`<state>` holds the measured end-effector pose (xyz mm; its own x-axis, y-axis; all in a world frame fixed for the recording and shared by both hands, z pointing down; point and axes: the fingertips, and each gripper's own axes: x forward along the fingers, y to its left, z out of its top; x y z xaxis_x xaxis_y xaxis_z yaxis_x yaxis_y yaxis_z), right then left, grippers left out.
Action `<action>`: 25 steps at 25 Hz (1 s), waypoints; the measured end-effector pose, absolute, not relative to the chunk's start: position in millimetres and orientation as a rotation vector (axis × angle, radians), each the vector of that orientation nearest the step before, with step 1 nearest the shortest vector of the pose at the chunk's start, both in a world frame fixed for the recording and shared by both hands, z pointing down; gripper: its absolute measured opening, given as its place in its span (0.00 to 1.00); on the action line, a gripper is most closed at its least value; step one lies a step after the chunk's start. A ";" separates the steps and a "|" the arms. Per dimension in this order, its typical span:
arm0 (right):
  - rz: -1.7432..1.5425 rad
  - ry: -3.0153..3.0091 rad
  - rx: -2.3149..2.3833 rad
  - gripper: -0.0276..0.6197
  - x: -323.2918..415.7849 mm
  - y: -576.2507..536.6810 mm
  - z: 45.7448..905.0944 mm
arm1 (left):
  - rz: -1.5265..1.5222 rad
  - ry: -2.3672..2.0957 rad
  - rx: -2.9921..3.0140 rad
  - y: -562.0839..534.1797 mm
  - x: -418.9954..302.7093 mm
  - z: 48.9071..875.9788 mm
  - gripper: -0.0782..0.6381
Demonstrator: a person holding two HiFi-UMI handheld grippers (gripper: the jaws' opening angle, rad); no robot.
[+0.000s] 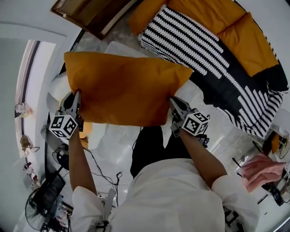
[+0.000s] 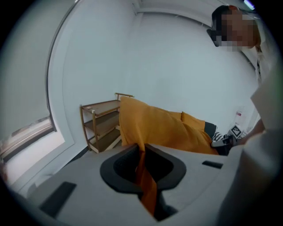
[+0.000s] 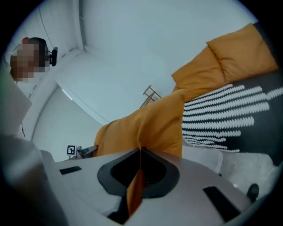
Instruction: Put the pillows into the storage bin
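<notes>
A: Where's the pillow [image 1: 122, 88]?
B: Slung between my tools. Left tool [image 1: 77, 97] clamps one side edge, right tool [image 1: 175, 103] the other. Soft, light, floppy; I'd pinch fabric edges, never the middle.

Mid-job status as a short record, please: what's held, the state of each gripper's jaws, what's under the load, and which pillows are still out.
held item: orange pillow, in the air, spanning both grippers
left gripper: jaws shut on the pillow's left edge
right gripper: jaws shut on the pillow's right edge
below the load: pale translucent container, likely the storage bin, mostly hidden
still out: other orange pillows, beside a black-and-white patterned cushion
background: wooden shelf
</notes>
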<state>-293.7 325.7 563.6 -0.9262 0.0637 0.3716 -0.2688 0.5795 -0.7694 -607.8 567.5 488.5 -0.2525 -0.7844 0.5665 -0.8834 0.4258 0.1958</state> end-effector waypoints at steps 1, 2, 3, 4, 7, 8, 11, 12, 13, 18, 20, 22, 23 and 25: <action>1.312 -2.427 0.195 0.09 -294.2 332.6 579.2 | 0.240 -2.058 1.416 562.4 -615.8 501.7 0.17; 1.339 -2.403 0.220 0.09 -295.4 338.6 594.7 | 0.265 -2.034 1.427 557.4 -623.7 515.4 0.17; 1.361 -2.385 0.245 0.09 -296.8 343.5 610.1 | 0.289 -2.009 1.438 552.3 -631.1 530.0 0.17; 1.379 -2.370 0.272 0.09 -297.4 347.5 625.4 | 0.310 -1.983 1.448 547.1 -637.3 545.4 0.17; 1.423 -2.317 0.362 0.09 -293.7 356.6 669.7 | 0.358 -1.898 1.472 533.3 -646.2 593.4 0.17; 1.437 -2.297 0.392 0.09 -291.4 359.6 682.9 | 0.370 -1.871 1.476 530.0 -646.6 609.0 0.17; 1.479 -2.247 0.471 0.09 -284.2 368.5 718.9 | 0.396 -1.800 1.484 520.8 -648.6 653.0 0.17; 1.492 -2.232 0.492 0.09 -282.8 370.9 731.3 | 0.401 -1.782 1.485 517.2 -650.5 666.9 0.16; 1.500 -2.215 0.511 0.09 -281.6 373.1 744.9 | 0.407 -1.768 1.484 513.5 -652.1 680.5 0.16; 1.472 -2.150 0.553 0.09 -279.1 377.7 805.1 | 0.466 -1.709 1.446 505.4 -654.2 746.6 0.17; 1.461 -2.138 0.548 0.09 -282.5 378.0 820.6 | 0.501 -1.694 1.409 507.7 -658.7 770.4 0.17; 1.442 -2.115 0.537 0.09 -287.5 380.6 836.5 | 0.572 -1.699 1.351 514.4 -667.8 792.6 0.19; 1.433 -2.096 0.535 0.09 -288.9 382.0 846.3 | 0.625 -1.709 1.308 519.3 -674.1 803.5 0.24; 1.420 -2.059 0.547 0.10 -291.3 382.0 863.4 | 0.716 -1.756 1.216 526.4 -687.7 818.5 0.40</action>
